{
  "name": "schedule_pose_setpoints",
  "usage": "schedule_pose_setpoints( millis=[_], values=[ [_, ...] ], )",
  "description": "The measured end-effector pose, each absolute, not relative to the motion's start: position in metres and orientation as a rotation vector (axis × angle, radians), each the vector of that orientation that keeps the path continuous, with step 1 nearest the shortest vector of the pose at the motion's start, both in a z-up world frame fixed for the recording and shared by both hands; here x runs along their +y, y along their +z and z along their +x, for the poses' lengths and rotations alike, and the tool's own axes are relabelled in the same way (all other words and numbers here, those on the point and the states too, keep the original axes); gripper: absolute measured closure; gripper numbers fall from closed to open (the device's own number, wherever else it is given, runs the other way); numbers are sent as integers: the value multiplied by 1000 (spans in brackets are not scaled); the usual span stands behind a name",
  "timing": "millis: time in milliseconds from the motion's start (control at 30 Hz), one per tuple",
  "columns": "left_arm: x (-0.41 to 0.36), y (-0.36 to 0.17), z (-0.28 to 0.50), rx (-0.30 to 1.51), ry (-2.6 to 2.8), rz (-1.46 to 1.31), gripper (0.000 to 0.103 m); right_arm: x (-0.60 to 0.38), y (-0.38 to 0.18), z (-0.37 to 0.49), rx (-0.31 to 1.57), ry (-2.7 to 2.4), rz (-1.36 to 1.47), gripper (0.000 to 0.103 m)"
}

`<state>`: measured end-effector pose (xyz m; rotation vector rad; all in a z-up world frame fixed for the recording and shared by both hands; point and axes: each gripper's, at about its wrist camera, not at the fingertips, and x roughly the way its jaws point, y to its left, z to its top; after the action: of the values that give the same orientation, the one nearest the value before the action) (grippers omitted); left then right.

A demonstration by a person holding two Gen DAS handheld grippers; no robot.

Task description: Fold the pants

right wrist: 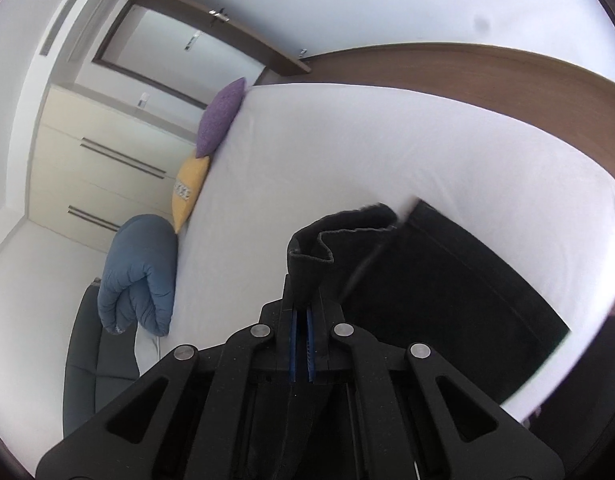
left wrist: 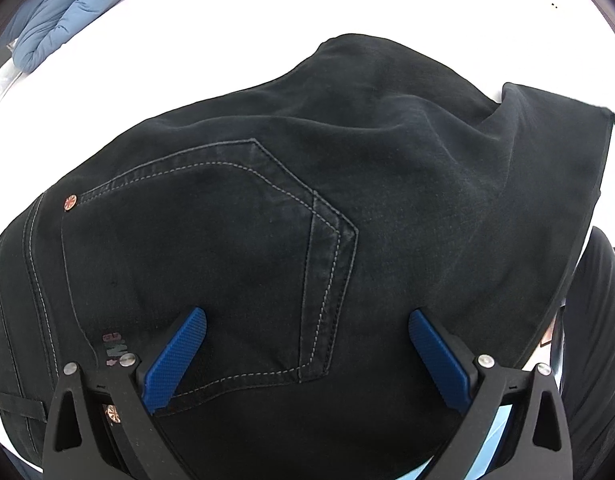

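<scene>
Blue pads on the left gripper are spread wide apart, hovering right over the back pocket of the black pants, nothing pinched. Those pants are lying on the white bed. Over on the other side, the right gripper is clamped tight on a hem of the pants, holding it up off the sheet. Blue duvet and two cushions, purple and yellow, sit along the far edge.

Black linkage arms; blue ribbed fingers
</scene>
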<state>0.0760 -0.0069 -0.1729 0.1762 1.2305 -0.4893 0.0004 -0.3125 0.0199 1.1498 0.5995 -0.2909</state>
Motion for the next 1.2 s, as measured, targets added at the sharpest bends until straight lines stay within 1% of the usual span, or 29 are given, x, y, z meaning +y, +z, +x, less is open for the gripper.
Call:
schedule_pose_setpoints(
  millis=[100, 233, 433, 633, 700, 767, 833, 967, 1133, 1167, 1200],
  values=[
    [-7, -172, 76, 1232, -493, 183, 1, -320, -16, -30, 643, -384, 1198, 101],
    [-9, -169, 77, 1239, -483, 186, 1, -324, -43, -47, 665, -434, 1242, 101],
    [-16, -164, 74, 1241, -457, 191, 1, -321, -34, -50, 657, -417, 1169, 101],
    [-19, -164, 70, 1255, -454, 204, 1, -324, -68, -73, 672, -435, 1219, 101],
    [-19, -164, 69, 1255, -460, 210, 1, -323, -73, -58, 682, -430, 1193, 101],
    [-19, -167, 71, 1251, -465, 204, 0, -327, -88, -53, 733, -420, 1180, 101],
    [-19, -167, 71, 1248, -467, 203, 0, -333, -100, -49, 714, -398, 1222, 101],
    [-17, -170, 70, 1240, -465, 201, 0, -334, -98, -35, 698, -368, 1181, 100],
    [-7, -167, 64, 1233, -476, 195, 0, -346, -106, -40, 721, -320, 1251, 100],
    [-6, -167, 63, 1231, -476, 194, 0, -348, -106, -41, 742, -309, 1248, 99],
    [-5, -167, 63, 1229, -476, 196, 0, -351, -104, -43, 756, -305, 1249, 96]
  ],
)
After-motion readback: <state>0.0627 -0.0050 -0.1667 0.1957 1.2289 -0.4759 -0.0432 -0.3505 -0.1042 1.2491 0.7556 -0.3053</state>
